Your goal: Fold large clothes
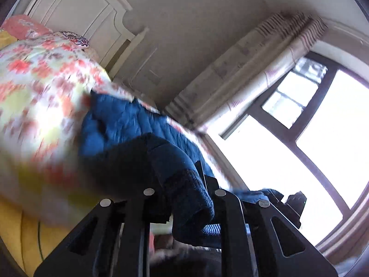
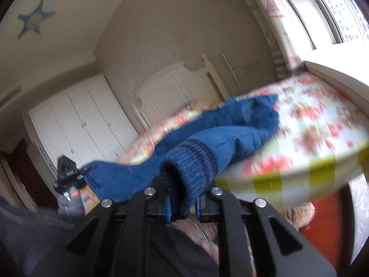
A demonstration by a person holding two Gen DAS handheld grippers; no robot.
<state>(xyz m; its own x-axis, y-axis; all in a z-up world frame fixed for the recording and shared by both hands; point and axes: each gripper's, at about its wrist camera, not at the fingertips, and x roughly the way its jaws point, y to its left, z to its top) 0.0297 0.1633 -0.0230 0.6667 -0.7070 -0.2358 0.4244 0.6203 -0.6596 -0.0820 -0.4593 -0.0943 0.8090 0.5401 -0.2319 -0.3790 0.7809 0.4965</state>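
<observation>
A blue quilted jacket (image 1: 129, 124) with dark ribbed knit cuffs lies stretched over the floral bedspread (image 1: 39, 87). My left gripper (image 1: 184, 198) is shut on one ribbed cuff (image 1: 191, 196) at the bed's edge. My right gripper (image 2: 182, 205) is shut on the other ribbed cuff (image 2: 191, 168), its sleeve (image 2: 233, 143) running back to the jacket body (image 2: 260, 113). The left gripper (image 2: 69, 175) also shows in the right wrist view, holding the other sleeve end (image 2: 110, 175). The right gripper (image 1: 295, 205) shows in the left wrist view.
The bed has a white headboard (image 1: 76, 11) and pink pillows (image 1: 25, 26). A window (image 1: 318, 138) with a drawn curtain (image 1: 253, 69) is on the bed's far side. White wardrobes (image 2: 78, 122) stand along the wall. The bedspread edge (image 2: 299, 175) has yellow stripes.
</observation>
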